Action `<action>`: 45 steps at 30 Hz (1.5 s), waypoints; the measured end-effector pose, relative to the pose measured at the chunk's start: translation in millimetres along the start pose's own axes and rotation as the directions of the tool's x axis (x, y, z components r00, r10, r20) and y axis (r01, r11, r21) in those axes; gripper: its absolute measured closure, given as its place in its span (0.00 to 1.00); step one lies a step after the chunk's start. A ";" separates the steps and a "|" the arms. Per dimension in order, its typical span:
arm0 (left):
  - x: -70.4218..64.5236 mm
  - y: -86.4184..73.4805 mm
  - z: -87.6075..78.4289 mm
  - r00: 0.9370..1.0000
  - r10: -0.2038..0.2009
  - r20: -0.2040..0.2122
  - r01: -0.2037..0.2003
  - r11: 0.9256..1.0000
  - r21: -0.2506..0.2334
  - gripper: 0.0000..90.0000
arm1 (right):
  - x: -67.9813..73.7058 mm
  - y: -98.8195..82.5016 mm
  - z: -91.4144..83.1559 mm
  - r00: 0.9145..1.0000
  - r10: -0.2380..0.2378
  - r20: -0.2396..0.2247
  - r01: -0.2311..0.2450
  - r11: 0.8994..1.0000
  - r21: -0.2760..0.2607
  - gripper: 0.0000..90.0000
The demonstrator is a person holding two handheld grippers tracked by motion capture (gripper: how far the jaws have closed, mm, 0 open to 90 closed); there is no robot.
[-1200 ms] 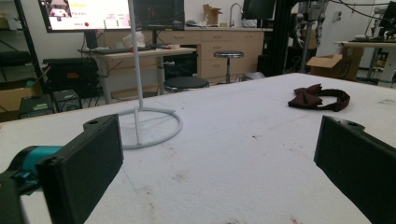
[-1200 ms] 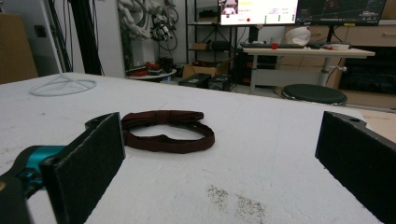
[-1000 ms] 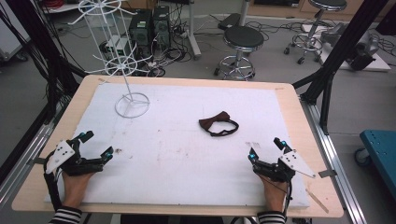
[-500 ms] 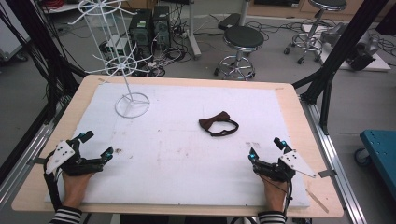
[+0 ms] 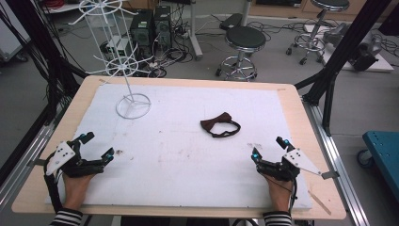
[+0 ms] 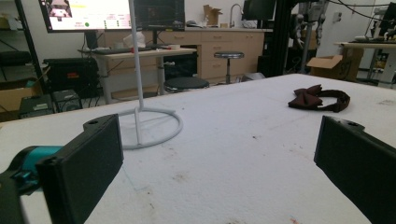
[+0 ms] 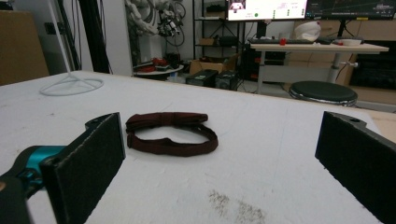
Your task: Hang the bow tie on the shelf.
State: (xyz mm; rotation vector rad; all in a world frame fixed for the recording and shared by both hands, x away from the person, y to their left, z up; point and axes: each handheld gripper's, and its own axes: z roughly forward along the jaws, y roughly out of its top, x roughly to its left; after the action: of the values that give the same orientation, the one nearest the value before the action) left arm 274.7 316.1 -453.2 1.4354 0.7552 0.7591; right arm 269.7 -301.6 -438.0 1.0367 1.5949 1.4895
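Note:
A dark brown bow tie with its strap (image 5: 220,125) lies flat on the white table cover (image 5: 188,150), right of centre. A white wire stand (image 5: 126,66) rises from a ring base at the back left. My left gripper (image 5: 96,146) rests open near the front left edge, nothing between its jaws; its own view has the stand's base (image 6: 149,123) ahead and the bow tie (image 6: 318,99) far right. My right gripper (image 5: 268,148) is open near the front right edge, with the bow tie (image 7: 171,132) a short way ahead of it.
The wooden table edge (image 5: 310,127) frames the white cover. Black frame posts (image 5: 346,49) stand at the right and left. A stool (image 5: 243,40) and computer cases (image 5: 149,26) sit on the floor behind the table. Faint stains mark the cover's middle.

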 end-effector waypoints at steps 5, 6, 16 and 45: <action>0.2 0.0 0.0 1.000 -0.002 0.001 0.002 1.000 -0.001 0.02 | -5.4 16.2 2.6 1.000 -0.017 -0.022 0.018 1.000 0.020 0.01; 0.2 0.0 0.0 1.000 -0.002 0.001 0.002 1.000 -0.001 0.02 | -6.2 19.5 3.3 0.999 -0.017 -0.028 0.018 0.999 0.029 0.01; 0.1 0.0 -0.1 1.000 -0.002 0.001 0.002 1.000 -0.001 0.02 | -14.8 48.5 20.1 0.995 -0.036 -0.098 0.042 0.997 0.064 0.01; 0.2 -0.1 0.1 1.000 -0.005 0.001 0.005 1.000 -0.002 0.02 | -23.4 97.0 95.3 0.946 -0.121 -0.300 0.200 0.948 0.246 0.01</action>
State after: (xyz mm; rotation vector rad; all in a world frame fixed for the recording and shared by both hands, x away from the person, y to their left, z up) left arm 274.9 316.2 -453.3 1.4317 0.7562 0.7552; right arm 373.8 -280.8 -349.9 0.8388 2.0836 1.3758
